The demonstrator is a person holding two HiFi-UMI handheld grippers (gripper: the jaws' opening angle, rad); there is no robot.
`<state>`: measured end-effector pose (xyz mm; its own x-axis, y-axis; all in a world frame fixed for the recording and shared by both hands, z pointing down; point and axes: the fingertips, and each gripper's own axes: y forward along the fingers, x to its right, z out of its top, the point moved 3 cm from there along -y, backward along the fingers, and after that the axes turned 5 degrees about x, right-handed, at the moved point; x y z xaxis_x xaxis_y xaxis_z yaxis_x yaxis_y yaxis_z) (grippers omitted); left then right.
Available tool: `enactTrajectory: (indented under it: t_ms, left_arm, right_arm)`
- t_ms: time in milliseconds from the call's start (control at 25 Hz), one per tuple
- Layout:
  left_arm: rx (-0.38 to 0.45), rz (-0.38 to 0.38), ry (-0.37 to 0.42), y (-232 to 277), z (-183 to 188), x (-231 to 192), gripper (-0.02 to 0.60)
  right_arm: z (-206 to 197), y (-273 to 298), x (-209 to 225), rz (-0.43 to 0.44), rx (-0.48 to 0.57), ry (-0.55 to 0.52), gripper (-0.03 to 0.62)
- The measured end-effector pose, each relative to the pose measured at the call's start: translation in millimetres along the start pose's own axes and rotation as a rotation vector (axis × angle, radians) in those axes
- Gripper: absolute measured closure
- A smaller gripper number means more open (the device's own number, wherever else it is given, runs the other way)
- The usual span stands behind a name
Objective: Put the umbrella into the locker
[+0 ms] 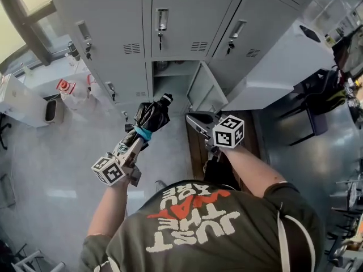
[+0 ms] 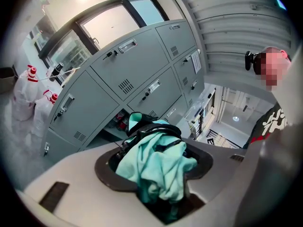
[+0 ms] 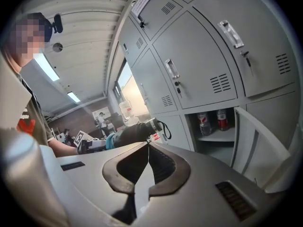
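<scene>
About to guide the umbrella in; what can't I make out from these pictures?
1. How the left gripper grips: left gripper view, bunched fabric of the umbrella covers it.
2. Floor of the locker: right gripper view, its open door and the right gripper hide it.
3. Labels on the bottles: right gripper view, too small.

Gripping folded teal-and-black umbrella (image 2: 152, 151) in left gripper (image 2: 158, 170), jaws pressed into fabric. Facing bank of grey lockers (image 2: 128, 63), open lower compartment (image 2: 117, 123) right behind umbrella tip.
</scene>
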<state>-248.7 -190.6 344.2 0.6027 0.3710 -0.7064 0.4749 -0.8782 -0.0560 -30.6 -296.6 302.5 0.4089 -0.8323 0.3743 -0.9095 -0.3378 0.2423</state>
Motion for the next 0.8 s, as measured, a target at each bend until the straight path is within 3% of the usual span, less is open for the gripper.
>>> enactTrajectory:
  t_ms: [200, 360, 480, 640, 800]
  left_arm:
    - [0.073, 0.112, -0.044, 23.4, -44.4, -62.8, 0.341]
    - [0.123, 0.143, -0.082, 64.6, -89.1, -119.4, 0.341]
    - [0.136, 0.118, -0.058, 107.0, -129.8, -183.5, 0.341]
    - [0.175, 0.033, -0.054, 111.9, -143.2, -214.6, 0.341]
    - [0.202, 0.025, -0.036, 131.6, -161.8, -254.6, 0.341]
  right_arm:
    - [-45.1, 56.7, 55.4, 0.099, -0.036, -0.02, 0.56]
    - [-78.8, 92.6, 105.7, 0.124, -0.012, -0.052, 0.56]
    - [-127.1, 129.0, 168.4, 0.125, 0.035, -0.109, 0.56]
    - [-160.2, 143.0, 191.6, 0.032, 0.113, -0.118, 0.56]
    - [-194.1, 152.5, 227.6, -0.024, 0.146, -0.164, 0.56]
